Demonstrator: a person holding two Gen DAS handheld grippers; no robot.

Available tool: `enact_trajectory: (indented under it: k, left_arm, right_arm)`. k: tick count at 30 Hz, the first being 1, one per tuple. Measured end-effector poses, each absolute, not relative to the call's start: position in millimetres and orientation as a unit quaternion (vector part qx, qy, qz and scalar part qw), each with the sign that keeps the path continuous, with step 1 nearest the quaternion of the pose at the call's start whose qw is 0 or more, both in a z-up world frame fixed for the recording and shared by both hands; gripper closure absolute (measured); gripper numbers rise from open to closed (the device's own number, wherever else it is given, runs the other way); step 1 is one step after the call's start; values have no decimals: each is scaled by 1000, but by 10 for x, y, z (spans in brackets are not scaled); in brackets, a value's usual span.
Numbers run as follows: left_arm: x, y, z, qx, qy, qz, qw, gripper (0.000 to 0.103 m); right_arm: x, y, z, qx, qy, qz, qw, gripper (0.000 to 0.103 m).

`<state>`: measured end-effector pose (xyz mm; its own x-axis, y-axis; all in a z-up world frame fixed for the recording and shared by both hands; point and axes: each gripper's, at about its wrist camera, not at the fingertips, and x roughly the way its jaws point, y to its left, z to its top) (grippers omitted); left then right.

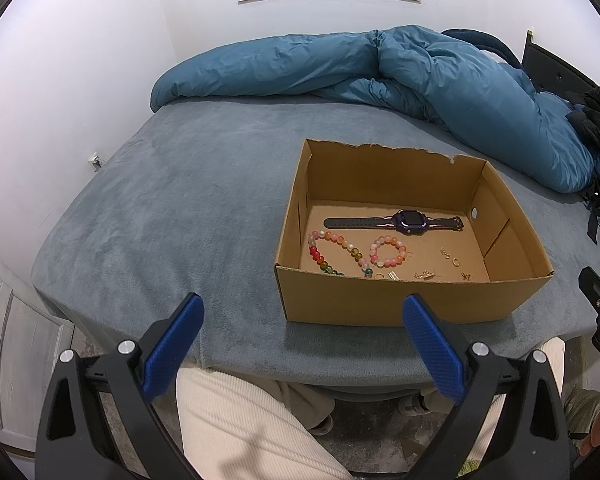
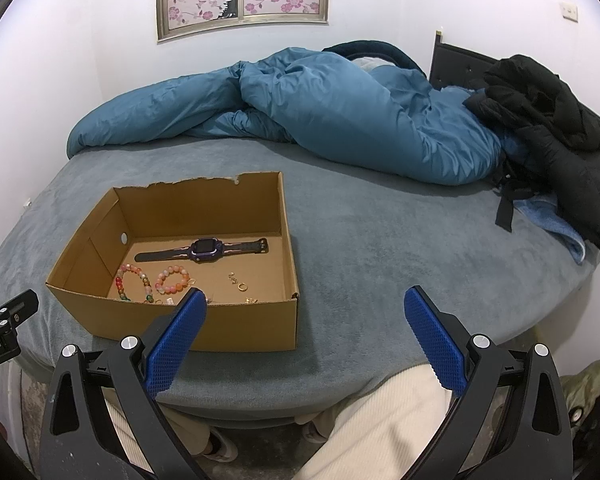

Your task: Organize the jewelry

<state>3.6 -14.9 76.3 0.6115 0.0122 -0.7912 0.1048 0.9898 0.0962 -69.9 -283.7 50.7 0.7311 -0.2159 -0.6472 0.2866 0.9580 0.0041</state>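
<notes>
An open cardboard box [image 1: 396, 300] [image 2: 236, 320] sits on the grey bed near its front edge. Inside lie a purple watch [image 1: 410, 221] [image 2: 206, 249], a long string of coloured beads [image 1: 328, 252] [image 2: 134, 282], a pink bead bracelet [image 1: 388, 252] [image 2: 174, 280] and several small gold pieces [image 1: 448, 262] [image 2: 240, 284]. My left gripper [image 1: 303, 306] is open and empty, held before the bed edge, left of the box front. My right gripper [image 2: 306, 300] is open and empty, just in front of the box's right corner.
A rumpled blue duvet [image 1: 400, 72] [image 2: 320, 112] lies across the back of the bed. A black jacket [image 2: 552, 128] is heaped at the right. The grey bed cover [image 1: 180, 208] [image 2: 400, 248] spreads around the box. The person's cream trousers [image 1: 252, 428] show below the edge.
</notes>
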Motion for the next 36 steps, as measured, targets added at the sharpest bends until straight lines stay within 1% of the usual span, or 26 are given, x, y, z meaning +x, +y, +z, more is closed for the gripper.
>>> enact_trajectory:
  k: [36]
  left_arm:
    - [47,-135,768,66,440,-26,895,6]
  right_arm:
    - [-691,-2819,522,49,340,-135,929,8]
